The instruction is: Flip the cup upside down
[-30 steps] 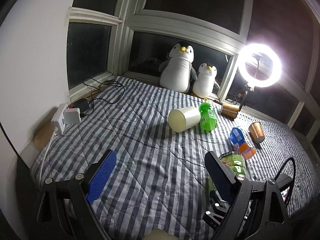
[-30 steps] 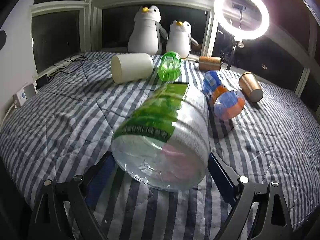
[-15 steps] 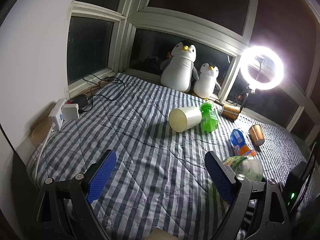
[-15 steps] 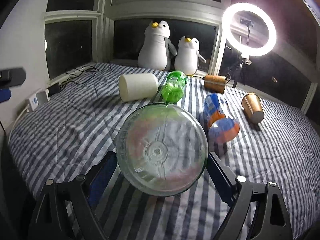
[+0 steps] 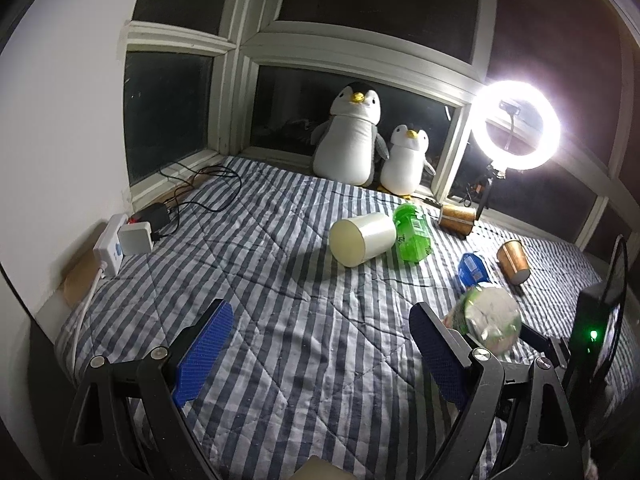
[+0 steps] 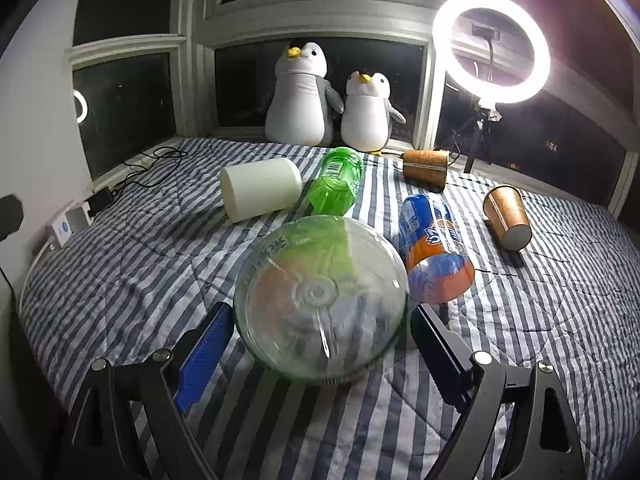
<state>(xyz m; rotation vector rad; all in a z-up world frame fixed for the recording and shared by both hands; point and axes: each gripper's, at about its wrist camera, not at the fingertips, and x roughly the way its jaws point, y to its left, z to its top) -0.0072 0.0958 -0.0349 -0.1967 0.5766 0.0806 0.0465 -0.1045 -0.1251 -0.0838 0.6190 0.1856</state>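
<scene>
R gripper clamped on clear cup: both pads touch its sides, base faces cam, cup looks lifted off the striped blanket and roughly horizontal, mouth pointing away. L gripper jaws wide apart, holding nothing, hovering over blanket.

Landmark = clear cup: orange-blue cup just beside it on the right, green bottle just behind, white cup behind-left, two brown paper cups farther back-right, all lying on their sides.

Step, my read: mid-flip, grasp done, rotation partway. Next: roll wrist till mouth faces down, lower onto a flat bare patch, then release. Soft bedding, so it could tip on release.
</scene>
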